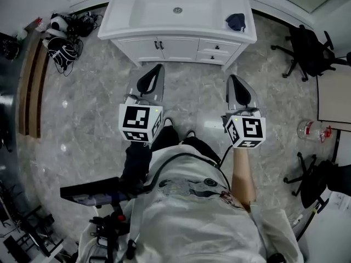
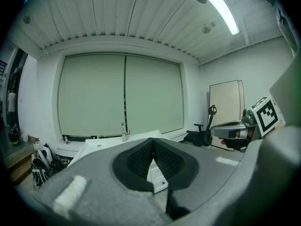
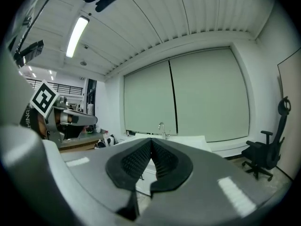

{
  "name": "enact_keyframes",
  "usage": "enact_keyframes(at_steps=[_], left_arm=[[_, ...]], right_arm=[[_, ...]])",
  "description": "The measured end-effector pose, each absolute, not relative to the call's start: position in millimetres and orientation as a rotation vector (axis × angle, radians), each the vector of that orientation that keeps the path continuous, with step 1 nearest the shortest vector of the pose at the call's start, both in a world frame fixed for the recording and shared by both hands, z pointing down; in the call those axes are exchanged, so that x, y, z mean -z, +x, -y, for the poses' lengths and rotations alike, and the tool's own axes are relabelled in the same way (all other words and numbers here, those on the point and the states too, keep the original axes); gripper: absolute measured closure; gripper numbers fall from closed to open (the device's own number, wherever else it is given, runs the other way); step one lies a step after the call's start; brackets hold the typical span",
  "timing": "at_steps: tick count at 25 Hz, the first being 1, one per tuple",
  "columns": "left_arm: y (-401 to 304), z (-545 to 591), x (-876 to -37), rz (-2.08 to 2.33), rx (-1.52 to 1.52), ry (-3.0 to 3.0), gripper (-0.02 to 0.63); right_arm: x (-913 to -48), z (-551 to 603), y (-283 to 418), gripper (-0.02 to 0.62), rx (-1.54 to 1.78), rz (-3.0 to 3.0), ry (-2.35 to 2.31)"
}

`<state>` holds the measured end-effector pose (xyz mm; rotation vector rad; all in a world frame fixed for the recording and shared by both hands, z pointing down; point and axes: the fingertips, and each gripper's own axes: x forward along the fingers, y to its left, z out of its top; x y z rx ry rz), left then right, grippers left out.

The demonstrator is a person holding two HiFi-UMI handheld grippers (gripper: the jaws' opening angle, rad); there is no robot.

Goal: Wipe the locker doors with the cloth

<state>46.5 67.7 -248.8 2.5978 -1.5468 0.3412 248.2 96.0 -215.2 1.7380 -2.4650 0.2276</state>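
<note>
White vanity cabinet with a moulded sink top [image 1: 118,29] stands ahead of the person; its rectangular white basin [image 1: 153,10] shows only a round metal drain [image 1: 177,10]. Chrome faucet [image 2: 123,131] sits at the back rim of the vanity and is cut off at the head view's top edge. Dark blue crumpled cloth [image 1: 236,21] lies on the vanity top at its right end, beside the basin and above the small drawers; neither gripper view shows it. Paired white cabinet doors [image 1: 159,45] on the vanity front are shut. Left gripper [image 1: 158,70] [image 2: 151,145] has its black ribbed pads pressed together with nothing between them, and points at the vanity front, well apart from the cloth. Right gripper [image 1: 232,78] [image 3: 150,142] is also pressed together and empty, in front of the vanity's right corner, nearer the cloth but still apart and not touching it. Clear plastic bottle with a red label [image 1: 311,129] lies on the floor right of the vanity, contents unreadable. Tangle of black-and-white gear and cables [image 1: 66,37] lies left of the vanity, items too small to tell. Black office chair [image 1: 307,51] is to the vanity's right.
</note>
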Motion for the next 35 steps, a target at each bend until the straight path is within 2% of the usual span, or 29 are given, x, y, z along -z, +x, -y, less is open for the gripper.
enact_keyframes(at_steps=[7,18,20,23,27,35], left_arm=[[37.5,6.8,231.8,1.485,-0.314,2.63,0.604],[19.9,190.6,224.7,1.308,-0.237,2.708,0.604],[21.9,212.6,212.0,1.282,-0.244,2.695,0.604],[21.0,232.6,197.7,1.261,-0.261,2.653,0.604],[13.2,255.8,192.6,1.301,-0.28,2.613,0.604],[-3.3,301.8,190.9,1.513,-0.384,2.494,0.604]], right_arm=[[187.4,-41.8,230.8,0.591,-0.269,2.417,1.73],[187.1,124.3,194.7,0.587,-0.201,2.326,1.806],[165.1,149.9,199.2,0.53,-0.246,2.283,1.792],[127.1,172.6,220.3,0.499,-0.319,2.188,1.751],[64.1,212.4,277.0,0.426,-0.457,2.041,1.72],[-54.4,321.7,405.5,0.382,-0.676,1.766,1.694]])
